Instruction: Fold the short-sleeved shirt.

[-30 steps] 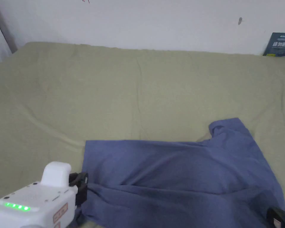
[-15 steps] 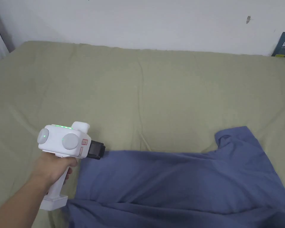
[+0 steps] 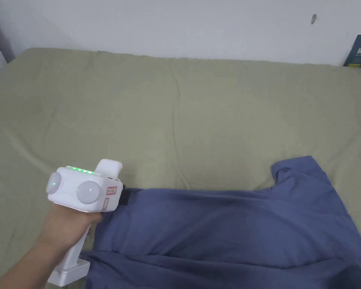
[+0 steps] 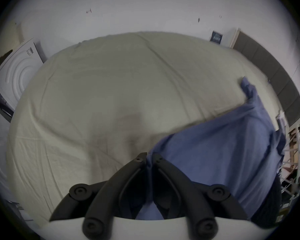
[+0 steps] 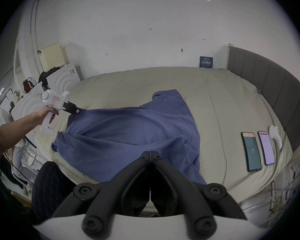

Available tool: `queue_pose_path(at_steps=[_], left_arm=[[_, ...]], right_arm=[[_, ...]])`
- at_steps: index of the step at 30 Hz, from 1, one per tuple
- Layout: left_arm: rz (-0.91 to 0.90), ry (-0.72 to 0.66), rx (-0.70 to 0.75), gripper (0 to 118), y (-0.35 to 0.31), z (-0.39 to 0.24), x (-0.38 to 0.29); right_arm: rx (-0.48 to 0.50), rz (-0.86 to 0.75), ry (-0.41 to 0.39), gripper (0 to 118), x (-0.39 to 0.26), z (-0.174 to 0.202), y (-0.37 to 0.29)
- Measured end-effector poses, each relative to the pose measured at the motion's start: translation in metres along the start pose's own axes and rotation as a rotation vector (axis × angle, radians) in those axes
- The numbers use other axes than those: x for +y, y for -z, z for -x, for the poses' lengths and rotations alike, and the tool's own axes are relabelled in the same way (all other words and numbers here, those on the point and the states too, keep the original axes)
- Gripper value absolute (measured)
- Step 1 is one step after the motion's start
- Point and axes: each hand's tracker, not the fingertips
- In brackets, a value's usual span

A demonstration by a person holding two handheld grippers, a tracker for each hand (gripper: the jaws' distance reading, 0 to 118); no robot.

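Blue short-sleeved shirt [image 3: 232,229] lies spread, with some wrinkles, on the near right part of the bed's olive sheet [image 3: 176,113]; one sleeve [image 3: 292,169] points toward the wall.

Left gripper [image 4: 149,159]: jaws pressed together, pinching the shirt's far left corner; the cloth runs between the tips in its own view.

Right gripper [image 5: 150,154]: jaws pressed together, tips meeting above the shirt's near edge. Whether they pinch cloth cannot be told.

Two phones [image 5: 251,150] lie on the sheet well apart from the shirt, toward the headboard [image 5: 267,74].

Judgement: the step is drawing the left edge taut for a fold. To do it well, keep the pinch firm, lift low, carry the corner evenly so no crease bunches, and anchor the opposite edge with the right gripper.
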Motion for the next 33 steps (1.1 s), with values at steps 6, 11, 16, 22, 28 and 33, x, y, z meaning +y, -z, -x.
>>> queue_pose_path(at_steps=[6, 11, 16, 22, 28, 33], left_arm=[[-0.075, -0.034, -0.068, 6, -0.038, -0.005, -0.003], [-0.088, -0.022, -0.066, 6, -0.049, -0.019, -0.007], [-0.102, -0.046, -0.074, 6, -0.051, -0.020, -0.005], [-0.095, -0.069, -0.077, 6, -0.049, -0.016, -0.004], [-0.080, -0.071, -0.065, 6, -0.041, -0.011, -0.001], [-0.070, -0.065, -0.057, 6, -0.035, -0.014, -0.001]], right_arm=[[-0.049, 0.157, -0.074, 0, 0.046, -0.043, 0.073], [-0.064, 0.292, -0.087, 0, 0.108, -0.087, 0.179], [-0.091, 0.327, -0.085, 118, 0.136, -0.124, 0.264], [-0.196, 0.357, 0.012, 116, 0.134, -0.147, 0.306], [-0.145, 0.486, -0.081, 97, 0.112, -0.128, 0.317], [-0.140, 0.358, -0.238, 0, 0.117, -0.102, 0.293]])
